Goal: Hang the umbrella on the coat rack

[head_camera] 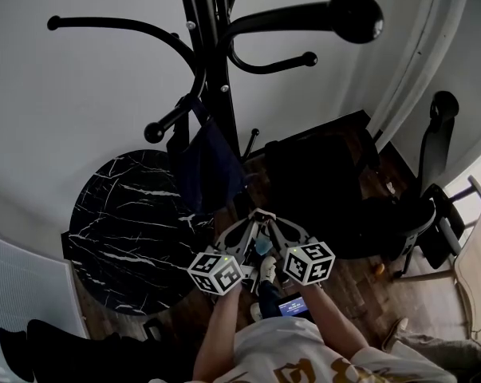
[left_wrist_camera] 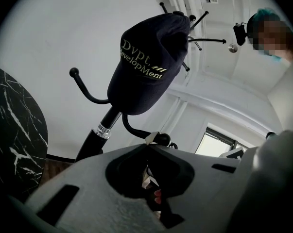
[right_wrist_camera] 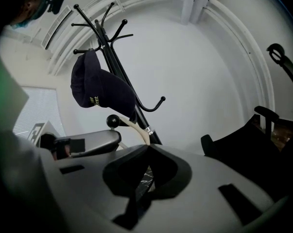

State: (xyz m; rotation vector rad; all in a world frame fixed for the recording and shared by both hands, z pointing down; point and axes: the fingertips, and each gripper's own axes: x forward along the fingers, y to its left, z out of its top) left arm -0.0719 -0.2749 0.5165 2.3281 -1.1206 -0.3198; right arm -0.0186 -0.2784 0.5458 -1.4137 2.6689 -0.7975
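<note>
The black coat rack [head_camera: 216,70] stands straight ahead of me. A navy umbrella [head_camera: 200,162] with pale lettering hangs bunched from one of its lower curved hooks, beside the pole. The left gripper view shows the umbrella [left_wrist_camera: 146,67] high on the rack [left_wrist_camera: 100,135]. The right gripper view has the umbrella [right_wrist_camera: 100,89] at upper left on the rack [right_wrist_camera: 122,72]. My left gripper [head_camera: 252,219] and right gripper [head_camera: 270,219] are side by side below and right of the umbrella, apart from it. The jaws of both meet at their tips with nothing held.
A round black marble table [head_camera: 128,222] stands left of the rack's base. A black office chair [head_camera: 336,190] sits to the right, with another chair [head_camera: 439,174] beyond it. A white radiator [head_camera: 25,294] is at lower left. The floor is wood.
</note>
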